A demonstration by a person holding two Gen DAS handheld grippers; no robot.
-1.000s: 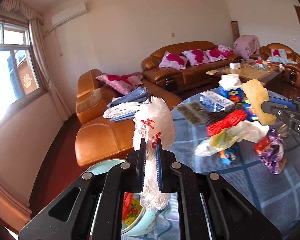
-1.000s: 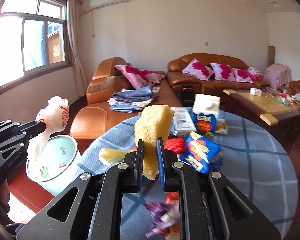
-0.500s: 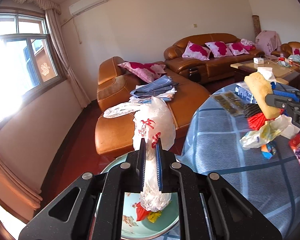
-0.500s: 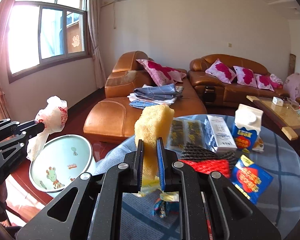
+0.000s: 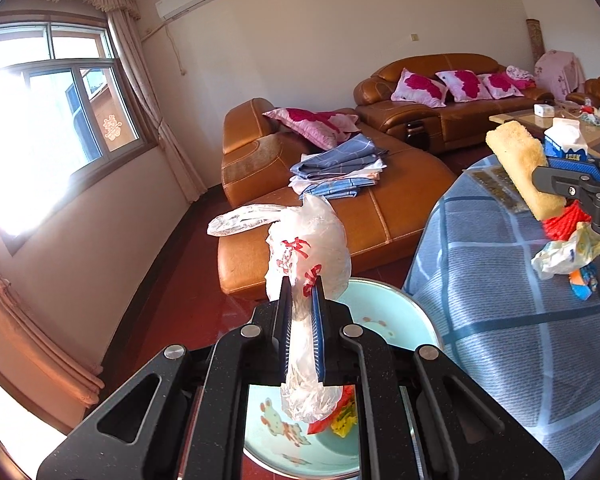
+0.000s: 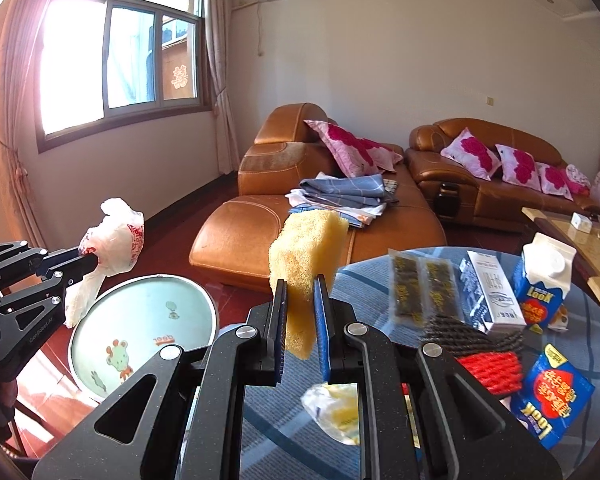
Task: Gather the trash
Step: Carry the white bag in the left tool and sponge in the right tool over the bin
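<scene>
My left gripper is shut on a crumpled white plastic bag with red print, held above a light blue bin that has colourful wrappers inside. The bag and bin also show at the left of the right wrist view. My right gripper is shut on a yellow sponge, held over the table's left edge, right of the bin. The sponge shows at the right of the left wrist view.
A round table with a blue checked cloth carries a milk carton, a white box, seaweed packets, red and black netting, a blue snack packet and a yellowish bag. Brown leather sofas stand beyond.
Both grippers have swung left, away from the table's middle. The left gripper with the bag now hangs over the bin; the right gripper with the sponge has come to the table's left edge.
</scene>
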